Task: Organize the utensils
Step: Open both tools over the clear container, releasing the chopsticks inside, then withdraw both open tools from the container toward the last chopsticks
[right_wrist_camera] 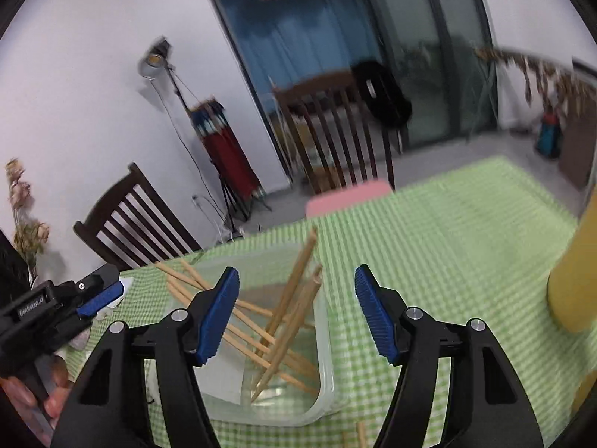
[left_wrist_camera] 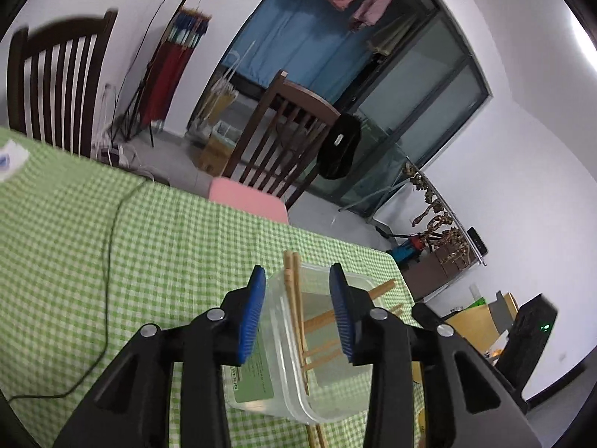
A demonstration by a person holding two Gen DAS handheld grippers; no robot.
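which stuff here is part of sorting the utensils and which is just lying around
Part of the job:
- wooden chopsticks
- clear plastic container
- stray chopsticks beside it on the cloth

Just lying about:
- yellow cylinder
- pink pad
- dark cable
- chairs

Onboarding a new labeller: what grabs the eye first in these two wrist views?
A clear plastic container full of criss-crossed wooden chopsticks sits on the green checked tablecloth, right ahead of both cameras. The left gripper and right gripper stand open over it with blue pads, gripping nothing. A few chopsticks lie on the cloth beside the container's near edge.
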